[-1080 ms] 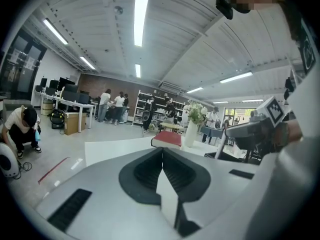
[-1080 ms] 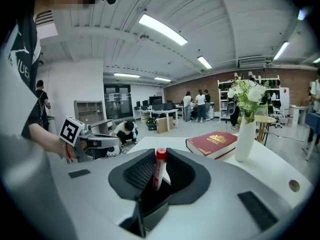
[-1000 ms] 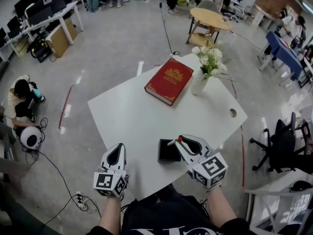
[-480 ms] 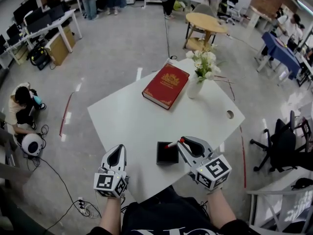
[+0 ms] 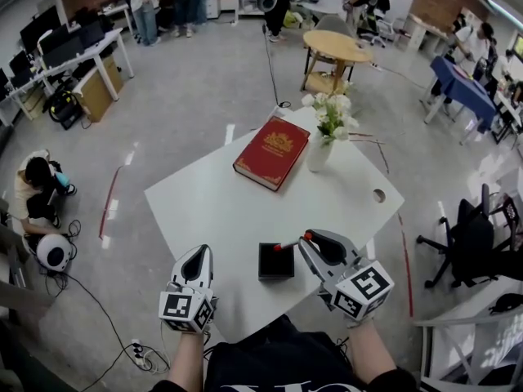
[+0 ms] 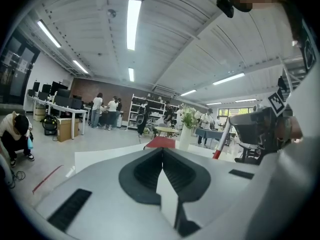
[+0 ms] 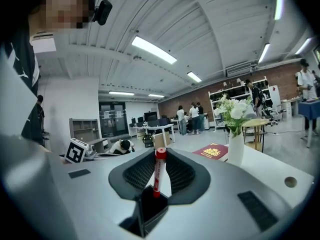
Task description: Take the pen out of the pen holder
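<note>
Head view: right tool (image 5: 309,240) is clenched on a red-and-white pen (image 5: 288,244), held tilted with its lower end at the mouth of the black pen holder (image 5: 276,266), which stands near the front edge of the white counter (image 5: 221,207). Left tool (image 5: 197,253), jaws together and empty, hovers nearby.

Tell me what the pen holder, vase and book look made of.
The pen holder looks like plastic or coated metal: matte black, no glare. The vase is likely glazed ceramic: smooth white, soft sheen. The book has a red hard cover, cloth or leatherette, with gold stamping.
</note>
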Available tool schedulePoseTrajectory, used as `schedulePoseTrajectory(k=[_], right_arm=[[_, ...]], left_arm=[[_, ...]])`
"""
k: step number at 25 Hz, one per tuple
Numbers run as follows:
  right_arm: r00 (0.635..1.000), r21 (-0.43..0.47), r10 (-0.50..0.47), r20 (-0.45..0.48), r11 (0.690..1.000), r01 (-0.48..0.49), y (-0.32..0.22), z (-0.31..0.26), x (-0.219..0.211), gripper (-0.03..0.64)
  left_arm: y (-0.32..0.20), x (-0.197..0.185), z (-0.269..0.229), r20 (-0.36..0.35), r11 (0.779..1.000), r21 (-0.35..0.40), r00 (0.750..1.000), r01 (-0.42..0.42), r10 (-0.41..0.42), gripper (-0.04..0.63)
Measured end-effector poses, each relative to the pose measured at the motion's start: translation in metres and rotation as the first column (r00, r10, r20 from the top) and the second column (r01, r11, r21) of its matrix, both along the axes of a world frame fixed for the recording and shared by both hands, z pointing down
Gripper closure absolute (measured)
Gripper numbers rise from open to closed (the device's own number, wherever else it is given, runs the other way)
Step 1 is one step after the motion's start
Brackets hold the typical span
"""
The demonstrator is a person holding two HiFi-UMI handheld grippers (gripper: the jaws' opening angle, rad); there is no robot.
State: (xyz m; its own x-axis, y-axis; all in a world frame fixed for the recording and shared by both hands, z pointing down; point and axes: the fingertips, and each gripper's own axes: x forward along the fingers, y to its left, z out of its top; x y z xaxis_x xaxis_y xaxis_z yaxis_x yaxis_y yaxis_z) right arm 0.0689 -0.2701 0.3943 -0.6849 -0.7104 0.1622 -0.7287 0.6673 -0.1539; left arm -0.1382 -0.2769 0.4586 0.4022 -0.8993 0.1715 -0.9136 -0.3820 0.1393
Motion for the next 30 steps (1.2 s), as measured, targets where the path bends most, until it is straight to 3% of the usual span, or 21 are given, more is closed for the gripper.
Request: schedulePoseTrajectory(k=[23,30], right_arm=[[0.99,0.051,0.138,0.005,0.989,-0.138,0.01,-0.017,0.052,0.537],[0.983,0.054,0.171,-0.067,0.984,-0.168,0.012,-0.009,0.058,0.537]], left_arm=[[-0.014,0.038,-0.009,-0.001,0.995,0.03,0.995,-0.096,0.096,0.591],[-0.019,0.044,-0.007,-0.002,0.993,0.027,0.993,-0.116,0.116,0.591]])
